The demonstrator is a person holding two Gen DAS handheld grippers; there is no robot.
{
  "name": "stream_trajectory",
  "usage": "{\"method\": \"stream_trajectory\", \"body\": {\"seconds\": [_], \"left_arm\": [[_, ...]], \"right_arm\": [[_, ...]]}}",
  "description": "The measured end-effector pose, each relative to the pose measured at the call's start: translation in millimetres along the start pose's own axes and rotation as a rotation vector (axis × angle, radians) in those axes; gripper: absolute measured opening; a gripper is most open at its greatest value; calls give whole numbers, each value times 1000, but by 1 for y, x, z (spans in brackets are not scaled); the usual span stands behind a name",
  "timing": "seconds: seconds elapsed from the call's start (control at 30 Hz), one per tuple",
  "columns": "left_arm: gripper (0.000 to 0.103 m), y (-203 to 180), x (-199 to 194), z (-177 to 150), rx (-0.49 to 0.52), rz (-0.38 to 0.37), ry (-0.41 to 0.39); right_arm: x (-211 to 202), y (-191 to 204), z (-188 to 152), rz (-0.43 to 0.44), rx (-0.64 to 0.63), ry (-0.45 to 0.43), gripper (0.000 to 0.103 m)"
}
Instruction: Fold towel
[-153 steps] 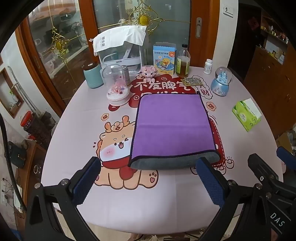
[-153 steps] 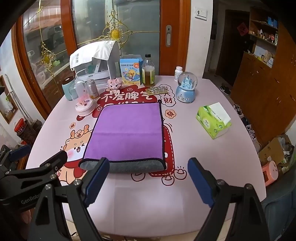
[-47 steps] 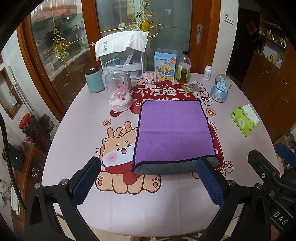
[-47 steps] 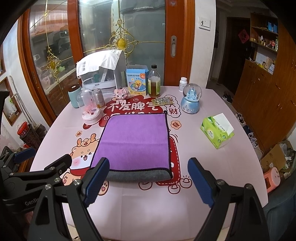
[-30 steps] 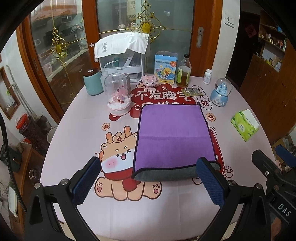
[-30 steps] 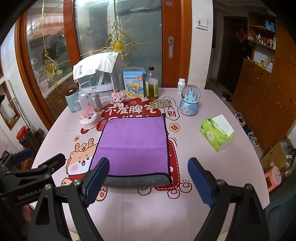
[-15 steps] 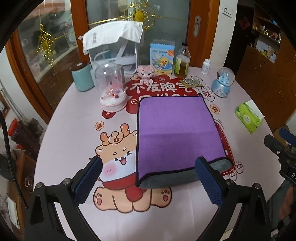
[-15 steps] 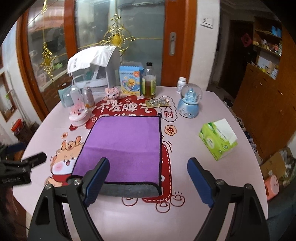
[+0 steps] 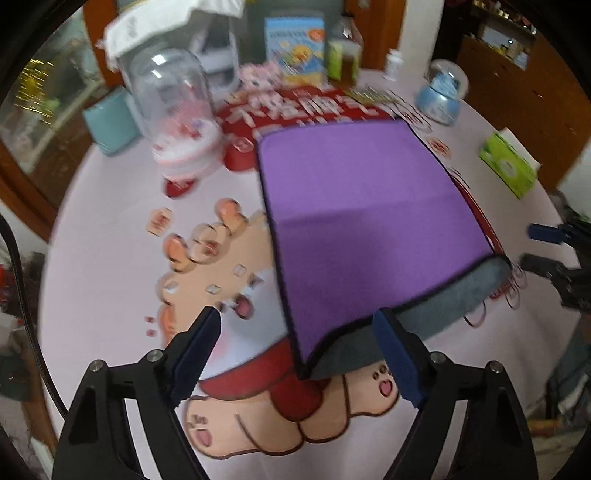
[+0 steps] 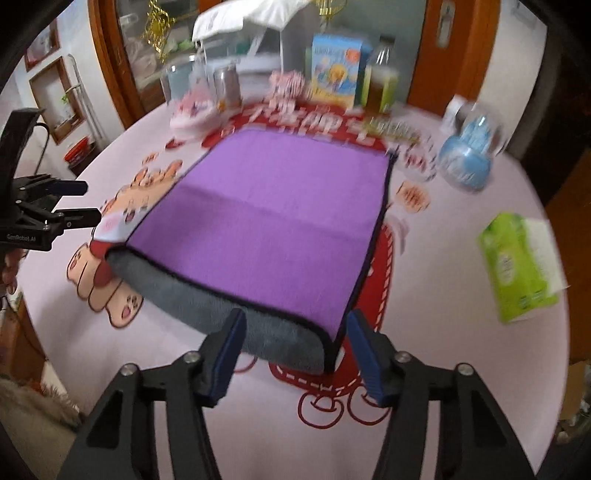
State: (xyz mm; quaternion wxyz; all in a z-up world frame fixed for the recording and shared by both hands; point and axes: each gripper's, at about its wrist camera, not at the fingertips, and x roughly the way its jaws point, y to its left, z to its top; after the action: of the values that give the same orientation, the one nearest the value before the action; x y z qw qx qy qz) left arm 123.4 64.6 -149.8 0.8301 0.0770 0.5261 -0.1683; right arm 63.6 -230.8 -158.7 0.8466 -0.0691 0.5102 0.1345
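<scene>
Towel (image 9: 362, 206): purple, already folded once, grey underside showing at its near edge; flat on the surface (image 9: 110, 229), in front of the blue box.
Left gripper (image 9: 299, 354): jaws spread, straddling the towel's near left corner, not yet touching.
Right gripper (image 10: 293, 350): jaws spread, narrower than half a second ago, around the towel's near right corner.
Change: both grippers have dropped from hovering back to the near corners.
Meaning: a pinch for the next fold looks imminent.

Before you, a round table (image 10: 480, 369) under a pale pink cartoon-print cloth (image 9: 110, 221) fills the room. Behind it stand wood-framed glass doors (image 10: 439, 22) with gold ornament, a white wall (image 10: 517, 55) and brown wooden cabinets (image 9: 524, 85) to your right.
</scene>
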Motion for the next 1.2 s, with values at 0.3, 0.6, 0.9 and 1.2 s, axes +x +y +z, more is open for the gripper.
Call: {"method": "stream_trajectory", "body": {"seconds": [0.3,0.6,0.9,1.2], "left_arm": [[68,3,39,-11,3,-181,111],[61,-5,49,-8,54,-245,158],[61,-6,57,-7,78,-265,201],[37,-2,67,-8,72,-285,241]], "right_arm": [[35,-25,-2,102,-30,111,43],[57,-33,-3,183,-33,184,31],[57,-35,-6,202,-39,197,13],[50,-34,-13,189,-41,187,12]]}}
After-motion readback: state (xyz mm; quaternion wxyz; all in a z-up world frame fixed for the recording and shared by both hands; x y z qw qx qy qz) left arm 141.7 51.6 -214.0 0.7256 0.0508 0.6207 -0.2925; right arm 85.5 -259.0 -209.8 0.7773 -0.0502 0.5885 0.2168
